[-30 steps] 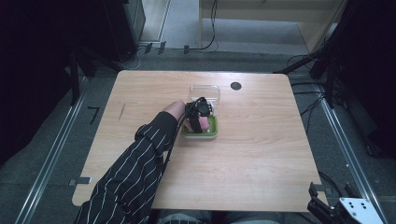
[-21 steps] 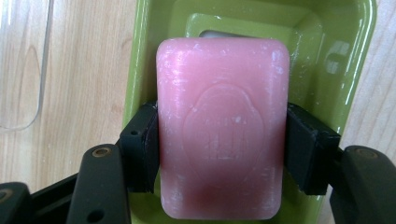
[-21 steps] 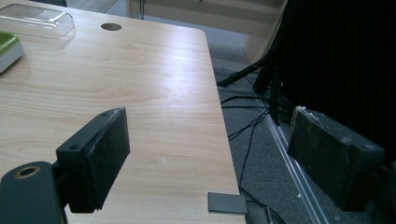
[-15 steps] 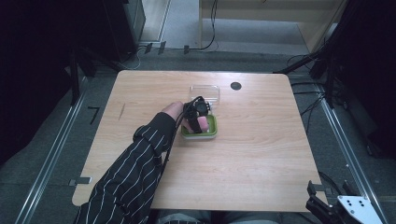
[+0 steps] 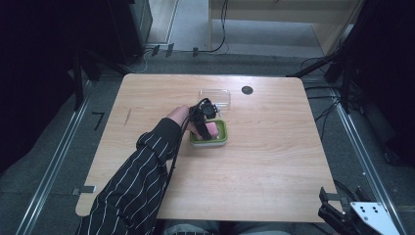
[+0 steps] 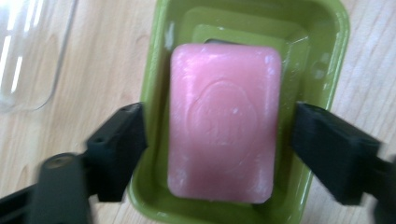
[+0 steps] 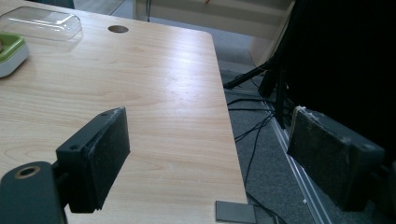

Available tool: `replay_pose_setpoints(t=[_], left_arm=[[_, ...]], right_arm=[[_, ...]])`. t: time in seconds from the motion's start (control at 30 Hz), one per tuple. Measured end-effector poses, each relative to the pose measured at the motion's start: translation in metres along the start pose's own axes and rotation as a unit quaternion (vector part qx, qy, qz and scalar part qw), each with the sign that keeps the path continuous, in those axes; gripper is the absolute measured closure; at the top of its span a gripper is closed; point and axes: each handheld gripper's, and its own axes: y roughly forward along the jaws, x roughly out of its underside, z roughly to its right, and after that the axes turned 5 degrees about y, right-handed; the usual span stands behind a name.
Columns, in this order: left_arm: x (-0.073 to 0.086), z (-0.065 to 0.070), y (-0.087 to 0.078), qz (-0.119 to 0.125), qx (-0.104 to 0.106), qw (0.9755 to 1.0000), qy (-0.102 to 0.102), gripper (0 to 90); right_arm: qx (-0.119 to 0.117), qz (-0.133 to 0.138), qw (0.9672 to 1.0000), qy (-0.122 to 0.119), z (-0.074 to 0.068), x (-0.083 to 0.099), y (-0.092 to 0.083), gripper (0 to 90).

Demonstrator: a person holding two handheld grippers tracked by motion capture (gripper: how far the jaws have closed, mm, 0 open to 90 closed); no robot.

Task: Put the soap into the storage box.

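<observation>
Left gripper [image 6: 217, 144]: we see it held over the soap dish, its two black jaws having just been opening; they now stand apart with a gap on either side of the soap, so the pads press on nothing.
Soap [image 6: 223, 122]: we find the pink bar lying flat inside the green dish, between the left gripper's jaws but not gripped; a faint stamped mark shows on its top face.
Soap dish [image 6: 327, 51]: we see a green tray with rounded corners resting on the table, near the middle of the tabletop in the high view [image 5: 221, 137].
Clear lid [image 5: 216, 97]: we see a see-through plastic cover lying on the table just beyond the dish, apart from it.
Left hand [image 5: 178, 114]: we see it reach in from the lower left in a dark sleeve with thin white stripes, carrying the gripper above the dish.
Right gripper [image 7: 208, 154]: we see its jaws spread wide with nothing between them; it sits off the table's near right corner [image 5: 353, 214], well apart from the dish.
Table [image 5: 274, 161]: we see a light wooden top with a small round dark hole [image 5: 247, 90] near its far edge, right of the lid.
</observation>
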Motion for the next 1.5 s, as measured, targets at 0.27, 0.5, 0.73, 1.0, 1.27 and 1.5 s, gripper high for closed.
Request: replay_pose_setpoints(t=[0.27, 0.5, 0.73, 1.0, 1.27, 1.5], left_arm=[[0.009, -0.001, -0.005, 0.000, -0.005, 0.9997, -0.024, 10.2], [0.017, 0.002, -0.013, -0.009, -0.010, 0.9993, -0.035, 7.8], [0.019, 0.007, -0.020, -0.013, -0.016, 0.9989, -0.043, 7.2], [0.019, 0.014, -0.023, -0.027, -0.018, 0.9986, -0.042, 6.4], [0.028, 0.021, -0.024, -0.044, -0.015, 0.9979, -0.046, 6.4], [0.043, 0.032, -0.028, -0.056, -0.009, 0.9966, -0.060, 6.5]], right_arm=[[-0.010, 0.002, 0.9999, -0.004, -0.003, -0.002, 0.005, 13.7], [-0.020, 0.003, 0.9997, -0.011, -0.007, -0.005, 0.010, 13.7], [-0.021, 0.005, 0.9997, -0.012, -0.009, -0.006, 0.010, 13.7], [-0.025, 0.006, 0.9996, -0.009, -0.009, -0.006, 0.012, 13.7], [-0.032, 0.006, 0.9994, -0.011, -0.012, -0.008, 0.016, 13.7], [-0.038, 0.006, 0.9991, -0.018, -0.015, -0.009, 0.018, 13.7]])
